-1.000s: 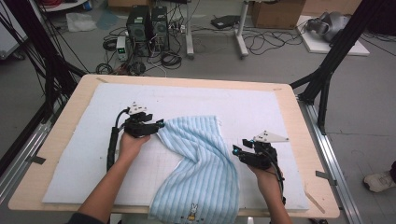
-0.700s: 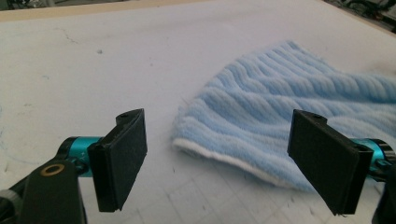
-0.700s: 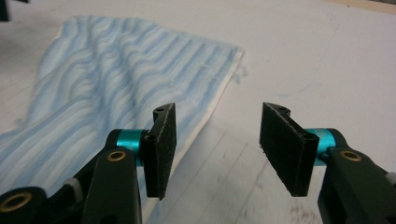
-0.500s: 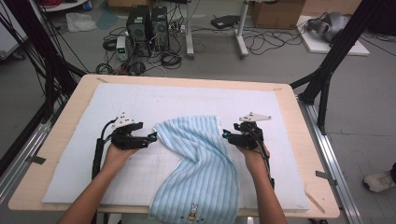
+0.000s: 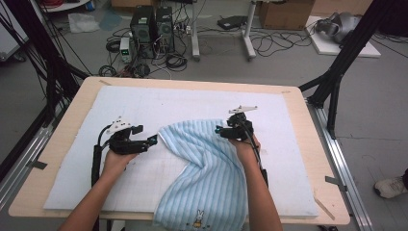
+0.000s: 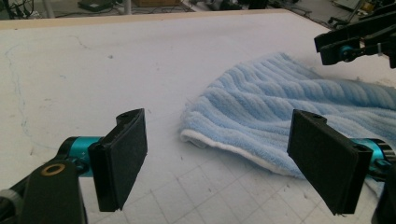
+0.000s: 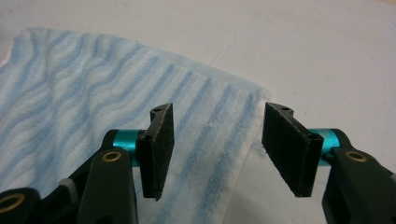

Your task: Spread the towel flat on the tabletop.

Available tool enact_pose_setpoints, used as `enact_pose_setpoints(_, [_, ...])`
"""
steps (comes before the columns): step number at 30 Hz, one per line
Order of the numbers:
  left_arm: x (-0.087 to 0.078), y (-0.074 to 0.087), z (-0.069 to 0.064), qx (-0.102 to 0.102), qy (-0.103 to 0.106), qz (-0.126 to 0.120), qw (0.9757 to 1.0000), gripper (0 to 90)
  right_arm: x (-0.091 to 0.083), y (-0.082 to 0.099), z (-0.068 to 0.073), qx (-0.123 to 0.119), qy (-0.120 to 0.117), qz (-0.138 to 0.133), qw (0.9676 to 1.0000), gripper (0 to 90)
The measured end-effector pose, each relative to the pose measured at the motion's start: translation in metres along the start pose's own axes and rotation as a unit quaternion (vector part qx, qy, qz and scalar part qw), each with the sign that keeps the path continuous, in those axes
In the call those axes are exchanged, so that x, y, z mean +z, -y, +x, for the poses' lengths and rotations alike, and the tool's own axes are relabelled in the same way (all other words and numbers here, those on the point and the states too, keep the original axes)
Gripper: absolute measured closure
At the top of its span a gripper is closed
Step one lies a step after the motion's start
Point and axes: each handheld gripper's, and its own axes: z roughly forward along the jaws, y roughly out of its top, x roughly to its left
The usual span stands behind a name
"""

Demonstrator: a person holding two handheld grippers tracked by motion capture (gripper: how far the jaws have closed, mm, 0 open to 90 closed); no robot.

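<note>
We held left gripper [image 5: 153, 140] fingers wide, empty, beside light-blue striped terry towel [image 5: 207, 178]; right gripper [image 5: 219, 130] fingers half open over towel's far edge, gripping nothing.

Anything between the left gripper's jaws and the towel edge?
No. In the left gripper view, only bare white mat separates the open left gripper from the blue towel.

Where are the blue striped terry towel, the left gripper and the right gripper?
blue striped terry towel [image 5: 211, 168], high view, middle of the cloth
left gripper [image 5: 153, 140], high view, between its fingertips
right gripper [image 7: 217, 149], right gripper view, between its fingertips
</note>
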Motion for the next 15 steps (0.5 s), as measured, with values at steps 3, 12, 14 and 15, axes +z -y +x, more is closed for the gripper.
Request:
enact_pose_setpoints(3, [0.000,0.001,0.001,-0.001,0.000,0.003,1.0000,20.5,0.010,0.000,-0.001,0.004,0.004,0.014,0.9999,43.4])
enact_pose_setpoints(12, [0.000,0.002,0.001,-0.002,-0.001,0.005,1.0000,20.8,0.023,0.003,0.002,-0.027,0.014,0.052,0.9982,85.4])
enact_pose_setpoints(14, [0.001,0.003,0.001,-0.005,-0.003,0.005,1.0000,20.9,0.025,-0.001,0.004,-0.044,0.028,0.057,0.9970,86.1])
enact_pose_setpoints(15, [0.001,0.003,0.001,-0.005,-0.003,0.007,1.0000,21.0,0.026,-0.003,0.003,-0.046,0.042,0.059,0.9963,86.3])
